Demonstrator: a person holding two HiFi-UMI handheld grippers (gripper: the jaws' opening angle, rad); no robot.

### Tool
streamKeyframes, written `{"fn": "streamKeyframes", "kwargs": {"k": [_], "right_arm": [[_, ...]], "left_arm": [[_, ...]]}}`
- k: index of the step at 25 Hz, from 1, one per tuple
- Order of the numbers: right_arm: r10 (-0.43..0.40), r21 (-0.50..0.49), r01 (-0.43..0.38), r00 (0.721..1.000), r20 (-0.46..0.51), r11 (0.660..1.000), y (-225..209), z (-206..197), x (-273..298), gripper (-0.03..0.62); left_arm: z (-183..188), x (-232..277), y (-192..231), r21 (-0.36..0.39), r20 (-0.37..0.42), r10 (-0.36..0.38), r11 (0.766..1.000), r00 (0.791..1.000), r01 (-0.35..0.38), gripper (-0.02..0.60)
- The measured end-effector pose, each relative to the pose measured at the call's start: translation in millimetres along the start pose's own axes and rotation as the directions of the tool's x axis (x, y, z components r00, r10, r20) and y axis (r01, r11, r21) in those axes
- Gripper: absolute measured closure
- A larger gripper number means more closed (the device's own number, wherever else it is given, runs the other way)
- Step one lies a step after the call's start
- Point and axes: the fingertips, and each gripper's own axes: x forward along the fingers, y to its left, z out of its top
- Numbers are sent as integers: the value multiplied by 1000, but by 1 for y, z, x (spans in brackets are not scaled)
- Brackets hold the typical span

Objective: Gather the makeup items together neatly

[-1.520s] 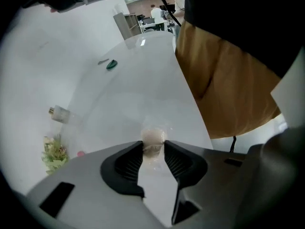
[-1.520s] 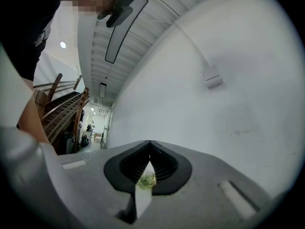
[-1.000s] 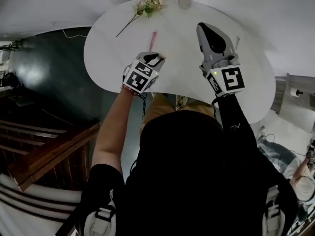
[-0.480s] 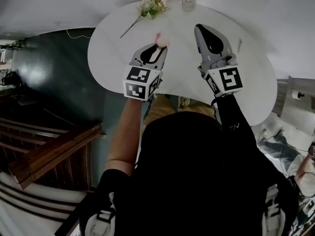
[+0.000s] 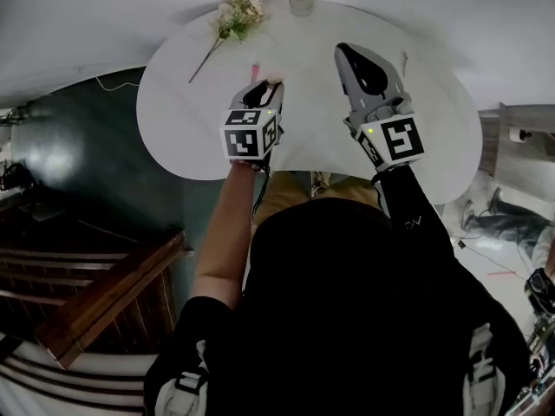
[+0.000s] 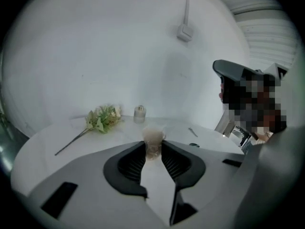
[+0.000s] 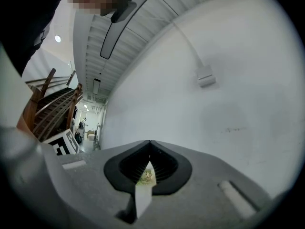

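Lifted off the table point(image 5: 182, 102) since a second ago, the brush point(image 6: 153, 136) now sits between the pads of the left gripper point(image 6: 153, 149). Its jaws have just been opening slightly, yet they pinch the pale bristle head. In the head view, the pink handle runs on past the tips toward 11 o'clock. At 3 o'clock, the right gripper point(image 7: 150, 143) hangs closed and empty. Flowers point(image 5: 236, 14) lie farther off at 11 o'clock.

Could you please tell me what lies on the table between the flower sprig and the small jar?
Nothing: the white table is bare between the flower sprig and the small jar, as the left gripper view shows.
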Motion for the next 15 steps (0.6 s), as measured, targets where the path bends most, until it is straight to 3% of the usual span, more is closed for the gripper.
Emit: {"fn": "streamKeyframes", "kwargs": {"k": [5,11,15], "right_arm": [[-62,-7,62,997,-39,998,-19,-12,-11,591],[-118,-8,118,991,-60,993,-36,-18,-19,591],[-136,-13,136,988,-73,991,-42,-23,-19,591]], "left_arm": [[-23,33,11,-49,-96,15,999,995,-20,477],[-58,59,22,-83,-221,26,996,975,-45,474],[-82,73,31,-167,-286,18,984,958,-68,465]]}}
